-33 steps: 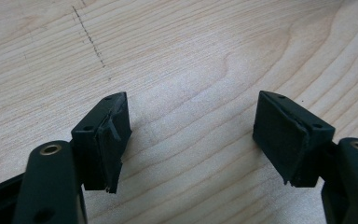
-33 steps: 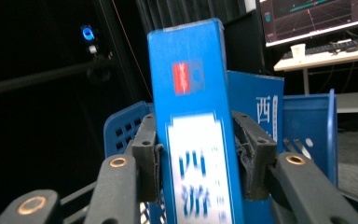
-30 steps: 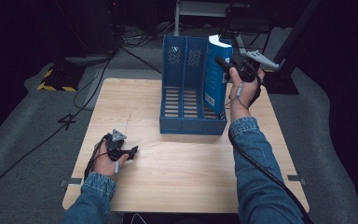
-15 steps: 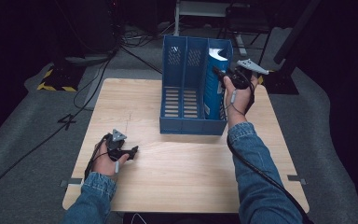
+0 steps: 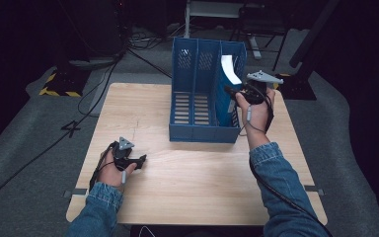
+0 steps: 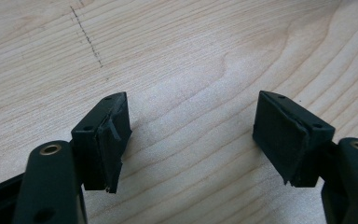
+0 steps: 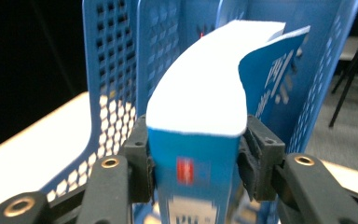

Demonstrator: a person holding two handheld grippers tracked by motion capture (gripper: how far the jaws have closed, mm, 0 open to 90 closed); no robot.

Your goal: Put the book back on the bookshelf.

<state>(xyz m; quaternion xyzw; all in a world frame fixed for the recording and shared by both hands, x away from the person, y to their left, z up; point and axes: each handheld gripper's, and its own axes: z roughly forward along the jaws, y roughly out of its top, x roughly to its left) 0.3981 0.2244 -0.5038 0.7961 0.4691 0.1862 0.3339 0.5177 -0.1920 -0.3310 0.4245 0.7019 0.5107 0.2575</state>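
Dark floor and trailing cables surround a pale wooden table. Near its front left corner the left gripper lies low on the wood in the person's left hand — its jaws stand wide apart with bare wood grain between them, as the left gripper view shows.

Farther back, at the middle of the rear edge, stands a blue file rack with three upright compartments. A blue book with white page edges sits in the right-hand compartment, its top leaning over.

At the rack's right side the right gripper holds the book by its spine — in the right gripper view the pads sit against both covers, though the jaws have just been easing apart. The right hand is raised above the table's right rear part.
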